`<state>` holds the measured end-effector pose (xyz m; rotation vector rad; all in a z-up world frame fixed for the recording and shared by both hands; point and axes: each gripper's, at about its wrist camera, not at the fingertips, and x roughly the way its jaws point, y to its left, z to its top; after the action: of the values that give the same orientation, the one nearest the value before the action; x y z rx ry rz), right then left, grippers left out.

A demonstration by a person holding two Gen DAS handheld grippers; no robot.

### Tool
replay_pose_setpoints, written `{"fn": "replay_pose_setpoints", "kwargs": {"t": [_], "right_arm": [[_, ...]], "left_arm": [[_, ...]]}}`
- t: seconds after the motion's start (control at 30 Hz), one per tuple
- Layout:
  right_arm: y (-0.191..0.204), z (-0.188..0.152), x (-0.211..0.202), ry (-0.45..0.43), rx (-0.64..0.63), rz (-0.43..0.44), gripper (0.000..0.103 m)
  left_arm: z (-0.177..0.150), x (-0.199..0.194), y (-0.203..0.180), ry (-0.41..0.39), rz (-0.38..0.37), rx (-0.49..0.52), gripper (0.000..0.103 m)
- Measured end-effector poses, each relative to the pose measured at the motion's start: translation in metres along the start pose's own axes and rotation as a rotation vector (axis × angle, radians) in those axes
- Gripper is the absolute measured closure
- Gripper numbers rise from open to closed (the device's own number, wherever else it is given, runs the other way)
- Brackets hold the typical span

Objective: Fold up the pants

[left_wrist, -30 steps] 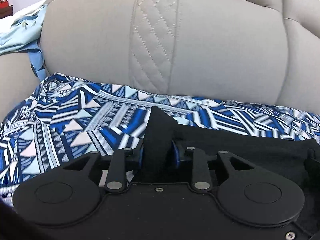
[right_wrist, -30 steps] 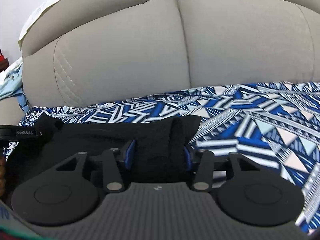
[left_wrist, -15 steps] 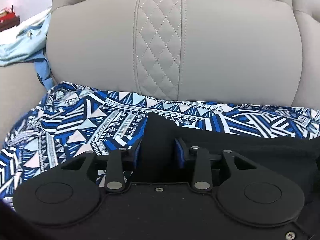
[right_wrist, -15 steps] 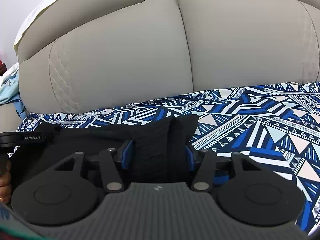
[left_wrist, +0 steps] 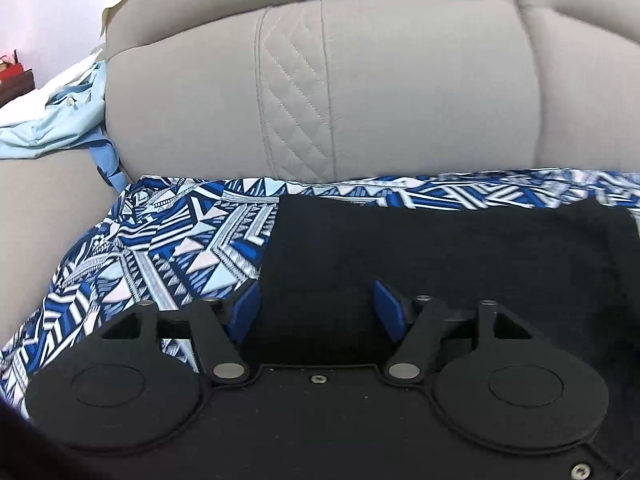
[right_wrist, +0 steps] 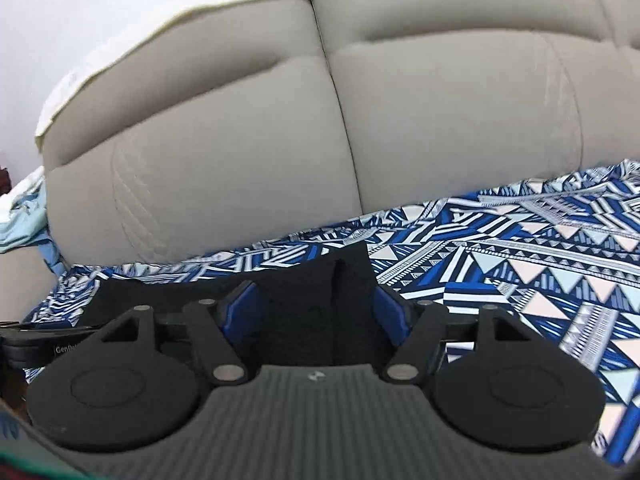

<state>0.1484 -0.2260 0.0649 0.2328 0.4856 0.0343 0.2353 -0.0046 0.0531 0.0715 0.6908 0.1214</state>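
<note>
Black, soft-knit pants (left_wrist: 440,248) lying flat on a blue-and-white geometric-print cloth (left_wrist: 168,248) spread over the seat of a beige padded sofa (left_wrist: 400,100), far edge close to the backrest. Left gripper (left_wrist: 316,308) spread wide, blue pads either side of the near left part of the pants, nothing pinched between them. Right gripper (right_wrist: 316,306) likewise wide apart, straddling a raised ridge of black fabric near the right corner but not clamped on it. Judged as the release at the end of a fold, or the pause just ahead of the next grab. To do this step well: lift both grippers straight up and back so no pad drags the top layer out of line. Check that the far edge runs straight and the corners sit square over the layer beneath. For the next pinch, take both layers at matching corners, close firmly on the thick seam rather than loose fabric, and move the two grippers together at equal height. Beware catching the patterned cloth underneath along with the pants. Pale blue garment (left_wrist: 52,120) heaped on the sofa arm at the left, well apart, best left alone.
</note>
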Motion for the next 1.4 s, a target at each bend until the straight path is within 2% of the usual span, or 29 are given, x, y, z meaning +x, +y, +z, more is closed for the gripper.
{"fn": "replay_pose_setpoints", "kwargs": {"t": [0.2, 0.37, 0.6, 0.83, 1.03, 1.27, 1.4], "right_arm": [[0.015, -0.038, -0.048, -0.050, -0.023, -0.030, 0.021], [0.029, -0.071, -0.079, -0.049, -0.064, -0.043, 0.018], [0.044, -0.105, -0.109, -0.040, -0.140, -0.063, 0.012], [0.056, -0.123, -0.111, -0.025, -0.201, -0.075, 0.000], [0.063, -0.129, -0.102, -0.011, -0.243, -0.081, 0.000], [0.064, -0.134, -0.090, -0.003, -0.255, -0.115, 0.000], [0.065, -0.135, -0.087, -0.007, -0.261, -0.118, 0.000]], "left_arm": [[-0.035, -0.056, 0.009, -0.023, -0.094, -0.028, 0.026], [-0.069, -0.094, 0.011, -0.055, -0.124, -0.001, 0.020], [-0.111, -0.123, 0.015, -0.067, -0.151, 0.027, 0.015], [-0.136, -0.128, 0.015, -0.051, -0.166, 0.032, 0.013], [-0.142, -0.120, 0.021, -0.031, -0.161, 0.008, 0.011], [-0.143, -0.111, 0.025, -0.056, -0.169, 0.002, 0.001], [-0.143, -0.106, 0.026, -0.079, -0.178, 0.009, 0.000]]}}
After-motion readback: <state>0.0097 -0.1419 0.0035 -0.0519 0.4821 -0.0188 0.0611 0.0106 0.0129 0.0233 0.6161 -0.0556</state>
